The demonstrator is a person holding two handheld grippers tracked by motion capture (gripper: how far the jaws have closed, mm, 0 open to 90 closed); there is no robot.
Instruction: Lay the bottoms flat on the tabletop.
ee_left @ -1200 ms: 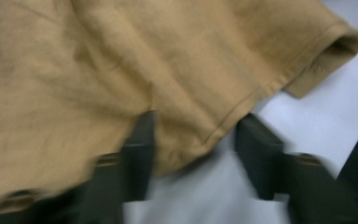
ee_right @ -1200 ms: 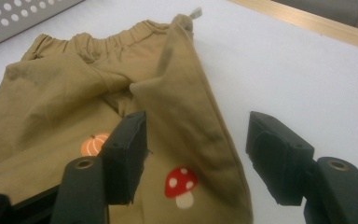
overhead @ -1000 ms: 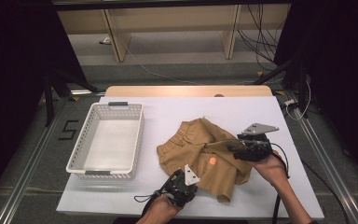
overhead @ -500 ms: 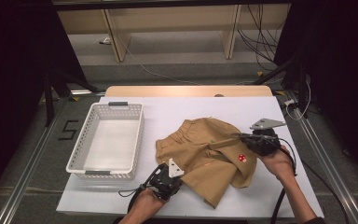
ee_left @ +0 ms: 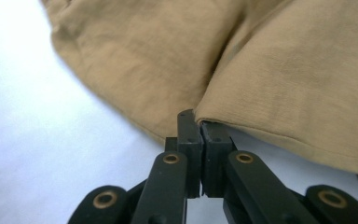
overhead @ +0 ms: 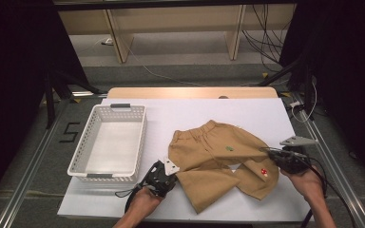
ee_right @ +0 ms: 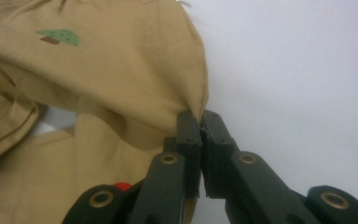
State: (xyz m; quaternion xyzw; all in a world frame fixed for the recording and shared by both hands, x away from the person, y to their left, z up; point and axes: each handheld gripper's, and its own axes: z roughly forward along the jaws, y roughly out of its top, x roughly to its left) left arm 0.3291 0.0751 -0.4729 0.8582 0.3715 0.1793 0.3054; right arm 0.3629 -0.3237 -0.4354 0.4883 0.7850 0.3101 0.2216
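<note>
Both grippers, left gripper [overhead: 167, 169] and right gripper [overhead: 272, 153], pinch the tan shorts [overhead: 218, 161] edges; spread flat on desk, folding not begun, basket [overhead: 91, 169] empty.

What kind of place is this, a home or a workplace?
Probably a lab or test room set up for recording. A white table stands on bare grey floor between metal rails, loose cables hang behind it, and dark curtains close off both sides.
</note>
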